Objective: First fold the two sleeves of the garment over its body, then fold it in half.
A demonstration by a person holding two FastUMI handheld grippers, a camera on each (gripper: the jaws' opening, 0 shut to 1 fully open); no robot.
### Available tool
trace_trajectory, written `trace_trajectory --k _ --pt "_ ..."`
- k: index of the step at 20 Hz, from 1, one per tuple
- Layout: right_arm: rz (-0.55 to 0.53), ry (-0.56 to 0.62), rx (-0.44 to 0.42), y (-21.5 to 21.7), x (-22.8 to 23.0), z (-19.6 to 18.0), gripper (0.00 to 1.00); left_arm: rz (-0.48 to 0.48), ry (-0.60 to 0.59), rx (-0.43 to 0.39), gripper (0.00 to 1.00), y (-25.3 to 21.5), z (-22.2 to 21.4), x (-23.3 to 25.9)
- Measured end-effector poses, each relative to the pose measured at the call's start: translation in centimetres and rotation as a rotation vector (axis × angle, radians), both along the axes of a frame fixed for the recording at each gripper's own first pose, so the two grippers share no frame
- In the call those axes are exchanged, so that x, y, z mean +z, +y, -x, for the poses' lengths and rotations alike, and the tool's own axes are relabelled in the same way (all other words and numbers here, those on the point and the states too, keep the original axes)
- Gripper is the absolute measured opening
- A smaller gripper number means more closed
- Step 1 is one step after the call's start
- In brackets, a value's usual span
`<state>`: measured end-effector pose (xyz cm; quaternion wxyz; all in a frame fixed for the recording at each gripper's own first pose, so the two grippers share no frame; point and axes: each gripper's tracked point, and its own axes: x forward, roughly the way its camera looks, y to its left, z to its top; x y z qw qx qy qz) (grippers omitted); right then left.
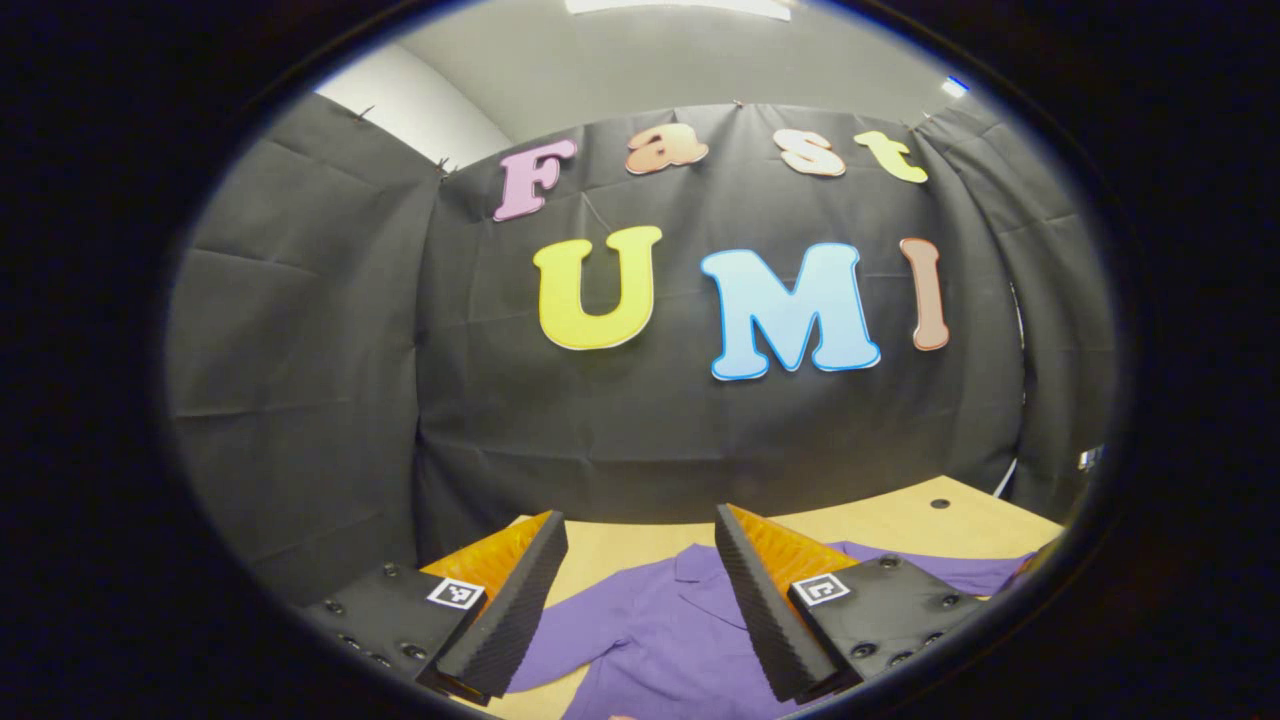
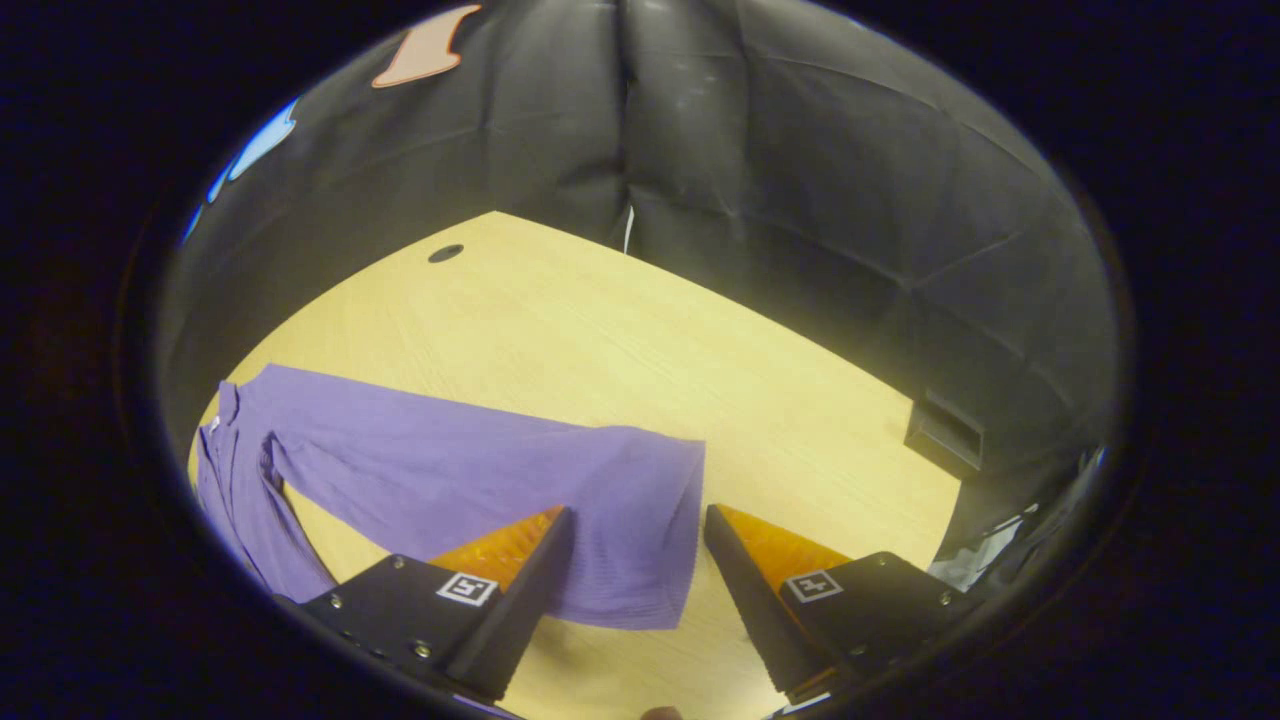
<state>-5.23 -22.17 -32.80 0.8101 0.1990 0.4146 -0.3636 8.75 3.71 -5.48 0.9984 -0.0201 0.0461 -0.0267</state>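
Purple garment (image 1: 650, 630), a collared shirt, lying flat on the light wooden surface (image 2: 620, 340). In the left gripper view, the collar (image 1: 700, 575) lies at the far end of the body, with one sleeve reaching out to the left (image 1: 570, 640) and the other to the right (image 1: 960, 570); neither is folded over the body. In the right gripper view, one long sleeve (image 2: 480, 470) lies stretched straight away from the body, smooth, its cuff end (image 2: 660, 540) squared off and resting on the surface.
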Motion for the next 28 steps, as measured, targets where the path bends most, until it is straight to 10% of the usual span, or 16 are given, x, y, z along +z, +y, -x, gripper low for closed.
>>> trace_trajectory --k 4,8,12,14,28 --pt "-0.007 -0.014 0.037 0.7 0.2 -0.7 0.89 0.008 0.0 -0.006 0.96 -0.3 0.3 -0.2" --pt "-0.026 -0.017 0.041 0.7 0.1 -0.9 0.4 0.01 0.0 -0.007 0.96 -0.2 0.4 -0.4" --pt "-0.012 -0.029 0.077 0.7 0.3 -1.0 0.4 0.008 0.001 0.006 0.96 0.9 0.6 -0.7" --pt "-0.049 -0.048 0.018 0.7 0.0 -1.5 0.08 0.003 0.002 0.015 0.96 1.5 0.5 -0.9" --pt "0.017 -0.26 0.176 3.3 9.5 -5.6 0.03 0.032 0.004 -0.007 0.95 3.0 -0.9 -2.4"
